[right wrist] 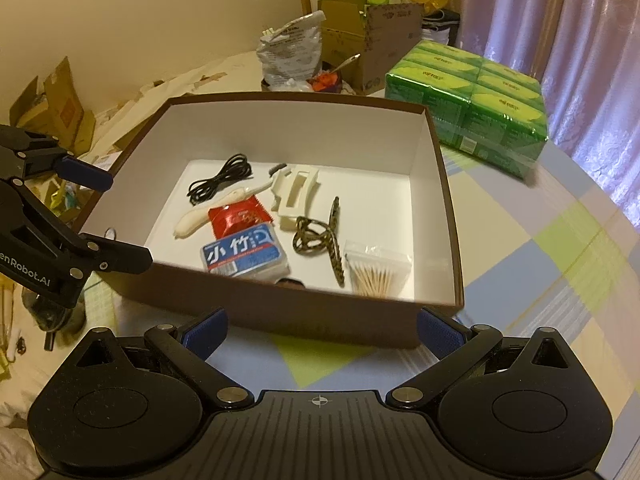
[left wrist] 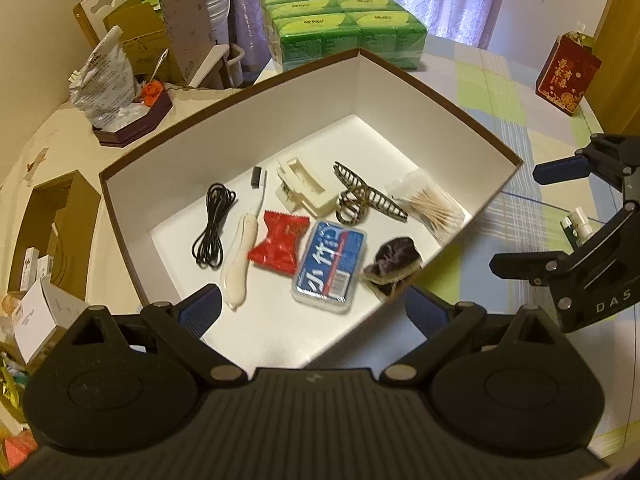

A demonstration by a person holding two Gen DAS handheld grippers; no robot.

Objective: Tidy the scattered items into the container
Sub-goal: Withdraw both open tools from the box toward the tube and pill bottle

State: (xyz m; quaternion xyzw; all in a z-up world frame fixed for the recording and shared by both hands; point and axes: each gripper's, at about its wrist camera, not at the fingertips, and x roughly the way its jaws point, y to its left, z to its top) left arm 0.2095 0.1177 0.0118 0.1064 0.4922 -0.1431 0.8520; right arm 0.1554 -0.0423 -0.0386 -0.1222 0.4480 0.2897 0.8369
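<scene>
Brown box point(right wrist: 304, 312), white-lined, holding sorted oddments.
Both grippers point(left wrist: 312, 312) point(right wrist: 320, 336) hovering spread, empty; cream brush point(left wrist: 244, 248) lying lengthwise, bristles pointing toward the far wall.

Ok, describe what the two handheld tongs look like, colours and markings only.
Both are matte black plastic. The left tongs have a ribbed body, two round side housings, silver pivot pins and blue ribbed pads; seen from the right wrist view, its side reads "enRobot.AI". The right tongs match, with a small crosshair mark on the body; its side shows white "DAS" lettering. No hands or sleeves show.
</scene>
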